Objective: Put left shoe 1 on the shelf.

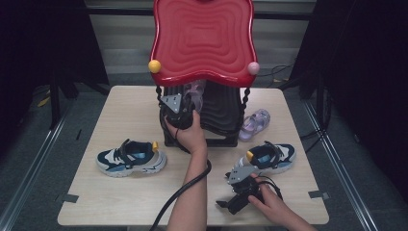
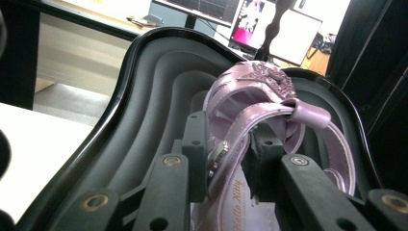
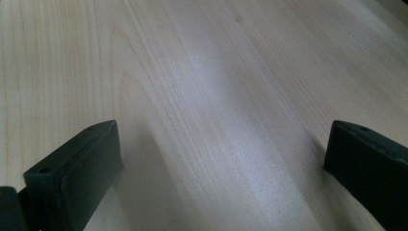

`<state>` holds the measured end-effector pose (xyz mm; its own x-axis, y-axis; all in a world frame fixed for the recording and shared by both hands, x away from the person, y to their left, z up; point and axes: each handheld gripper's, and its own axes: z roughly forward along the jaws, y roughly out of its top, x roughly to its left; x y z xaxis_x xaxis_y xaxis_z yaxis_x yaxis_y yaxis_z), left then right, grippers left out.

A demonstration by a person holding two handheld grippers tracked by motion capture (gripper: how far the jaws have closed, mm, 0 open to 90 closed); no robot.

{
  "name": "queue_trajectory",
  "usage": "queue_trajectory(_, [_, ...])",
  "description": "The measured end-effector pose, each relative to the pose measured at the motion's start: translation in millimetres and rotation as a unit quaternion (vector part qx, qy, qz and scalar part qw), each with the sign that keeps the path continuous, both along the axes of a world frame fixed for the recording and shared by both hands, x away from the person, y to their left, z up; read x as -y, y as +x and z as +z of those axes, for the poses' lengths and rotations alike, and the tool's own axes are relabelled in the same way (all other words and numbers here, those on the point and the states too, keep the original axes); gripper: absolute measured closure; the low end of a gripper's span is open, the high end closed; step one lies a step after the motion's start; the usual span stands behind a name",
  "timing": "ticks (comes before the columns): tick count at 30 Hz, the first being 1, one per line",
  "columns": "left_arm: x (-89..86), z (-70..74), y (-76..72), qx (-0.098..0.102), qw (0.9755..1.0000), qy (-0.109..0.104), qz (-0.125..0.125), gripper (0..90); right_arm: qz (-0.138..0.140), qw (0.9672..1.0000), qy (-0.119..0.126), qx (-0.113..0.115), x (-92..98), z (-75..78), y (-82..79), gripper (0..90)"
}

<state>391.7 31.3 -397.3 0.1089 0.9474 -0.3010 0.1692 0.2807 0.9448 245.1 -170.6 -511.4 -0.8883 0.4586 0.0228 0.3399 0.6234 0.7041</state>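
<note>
Bench (image 1: 120,202): pale wood-grain top, carrying all items listed below.
Rack (image 1: 221,120): two-tier plastic shoe stand at the far middle of the bench, wavy red top shelf over a black ridged lower shelf, twisted black posts.
Sneakers: navy-and-white child's sneaker with a yellow heel tab (image 1: 131,158) on the bench left of the rack; its match (image 1: 272,156) lies right of centre, near the right gripper.
Sandal in hand: glossy lilac child's sandal (image 2: 260,101), straps with a glittery star ornament and printed lettering on the insole; it sits over the black lower shelf, toe pointing into the rack.
Second sandal (image 1: 255,124): same lilac type, on the bench just right of the rack.
Left gripper (image 2: 230,161): jaws clamped on the sandal's side strap.
Right gripper (image 3: 221,163): jaws wide apart, nothing between them, low over bare bench.
</note>
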Motion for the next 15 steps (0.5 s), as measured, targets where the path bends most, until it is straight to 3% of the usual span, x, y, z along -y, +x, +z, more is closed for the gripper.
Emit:
queue_trajectory(12, [2.0,-4.2,8.3,0.005,0.9992,-0.033,0.022,72.6,0.0,1.0,0.0,0.0,0.0,0.0,-0.1,0.0])
queue_trajectory(15, [6.5,-6.5,10.9,0.002,0.9993,-0.031,0.022,72.3,-0.001,1.0,0.0,0.001,0.0,0.0,-0.1,0.0])
